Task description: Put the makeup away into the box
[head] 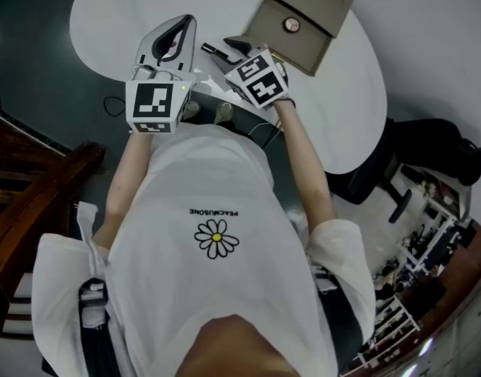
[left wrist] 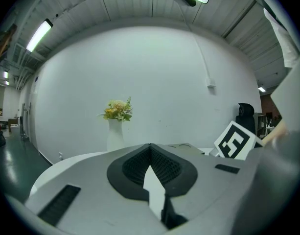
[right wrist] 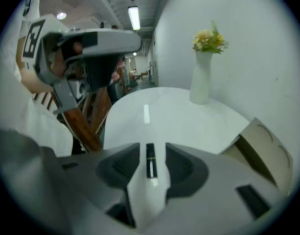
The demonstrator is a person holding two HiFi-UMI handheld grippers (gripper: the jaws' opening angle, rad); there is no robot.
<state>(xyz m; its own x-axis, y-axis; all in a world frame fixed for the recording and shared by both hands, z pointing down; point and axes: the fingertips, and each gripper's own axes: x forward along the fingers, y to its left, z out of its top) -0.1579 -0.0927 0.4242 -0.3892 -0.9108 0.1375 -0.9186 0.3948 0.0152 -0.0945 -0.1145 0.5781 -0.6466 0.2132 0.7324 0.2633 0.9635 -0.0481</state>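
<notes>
Right gripper (right wrist: 150, 150) parted astride lipstick (right wrist: 150, 161); box (right wrist: 261, 146) nearby, vase (right wrist: 201, 82) beyond; left gripper (left wrist: 150, 147) closed.

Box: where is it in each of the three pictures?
Head view: box at the top, right of centre, open.
Left gripper view: box low, just right of centre, seen edge-on.
Right gripper view: box at the right edge.
Shared landmark: the white table under it.
</notes>
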